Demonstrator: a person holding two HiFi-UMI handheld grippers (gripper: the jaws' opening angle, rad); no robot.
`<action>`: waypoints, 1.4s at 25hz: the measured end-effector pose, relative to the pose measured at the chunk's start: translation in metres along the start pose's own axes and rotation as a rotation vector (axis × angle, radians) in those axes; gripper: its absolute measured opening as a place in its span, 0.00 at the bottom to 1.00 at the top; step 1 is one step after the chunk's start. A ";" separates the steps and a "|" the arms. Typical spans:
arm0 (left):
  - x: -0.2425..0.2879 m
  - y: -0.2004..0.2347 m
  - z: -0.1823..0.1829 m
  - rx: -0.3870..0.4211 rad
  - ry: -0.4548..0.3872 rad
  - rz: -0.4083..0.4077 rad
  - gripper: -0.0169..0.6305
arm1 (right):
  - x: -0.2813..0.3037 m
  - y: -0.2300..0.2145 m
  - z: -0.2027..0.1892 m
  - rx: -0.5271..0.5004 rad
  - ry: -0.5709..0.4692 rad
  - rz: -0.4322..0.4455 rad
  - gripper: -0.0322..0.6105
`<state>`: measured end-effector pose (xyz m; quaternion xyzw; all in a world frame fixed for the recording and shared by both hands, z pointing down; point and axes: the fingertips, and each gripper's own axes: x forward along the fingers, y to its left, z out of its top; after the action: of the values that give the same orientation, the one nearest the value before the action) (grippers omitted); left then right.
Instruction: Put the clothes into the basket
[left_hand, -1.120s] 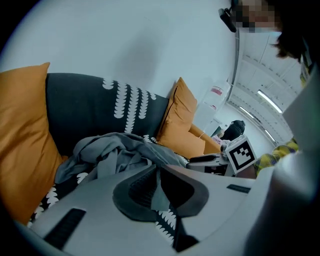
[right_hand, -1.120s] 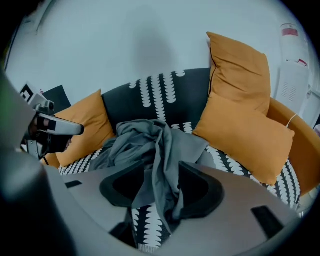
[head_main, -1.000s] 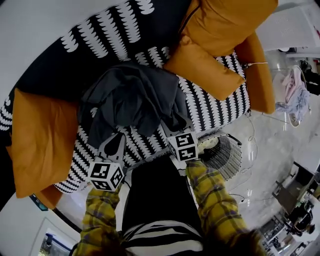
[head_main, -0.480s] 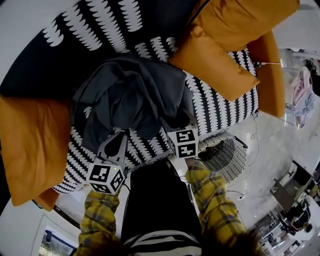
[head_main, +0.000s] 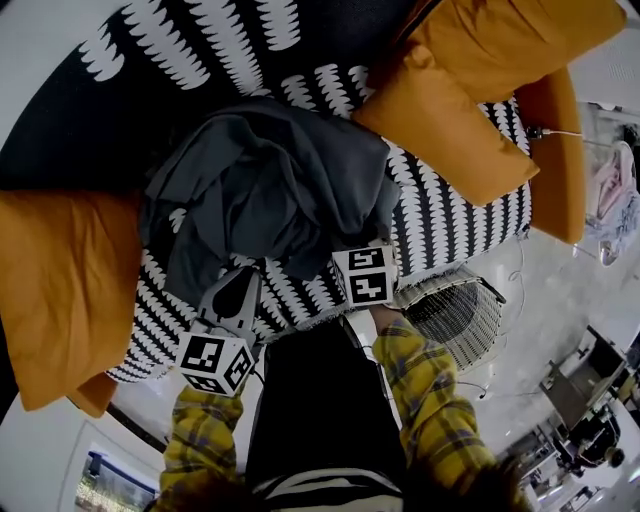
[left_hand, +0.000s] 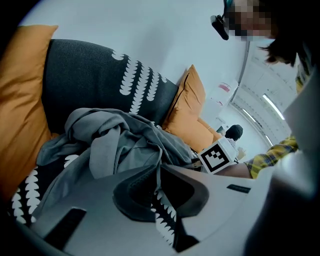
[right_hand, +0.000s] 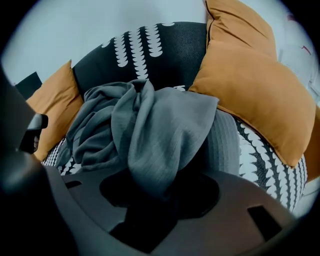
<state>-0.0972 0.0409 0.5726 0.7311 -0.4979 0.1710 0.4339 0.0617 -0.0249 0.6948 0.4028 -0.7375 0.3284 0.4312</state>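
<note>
Both down-tilted, left hand-held gripper (left_hand: 159, 169) shut, right hand-held gripper (right_hand: 159, 184) closing round clothes (head_main: 265, 185)

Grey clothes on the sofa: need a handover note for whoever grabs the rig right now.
Left gripper: shut, tips at the near edge of the grey clothes; can't tell if it pinches cloth.
Right gripper: fingers have just been closing, a fold of the clothes between them, not clearly gripped.
Clothes heaped on the sofa; basket on the floor beside it.
Done: clothes not yet in the basket. Left: grip, lift, drop in basket.
</note>
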 end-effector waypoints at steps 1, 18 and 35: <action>0.001 -0.001 -0.001 -0.001 -0.002 0.000 0.08 | 0.000 -0.002 -0.001 -0.007 0.000 -0.010 0.35; 0.001 -0.043 0.029 0.057 -0.051 0.007 0.08 | -0.094 -0.020 0.056 0.057 -0.291 0.001 0.16; -0.030 -0.149 0.060 0.220 -0.126 -0.115 0.10 | -0.318 -0.044 0.086 0.165 -0.654 0.007 0.16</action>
<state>0.0086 0.0292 0.4491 0.8108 -0.4598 0.1533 0.3281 0.1652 -0.0180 0.3791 0.5181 -0.8090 0.2418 0.1366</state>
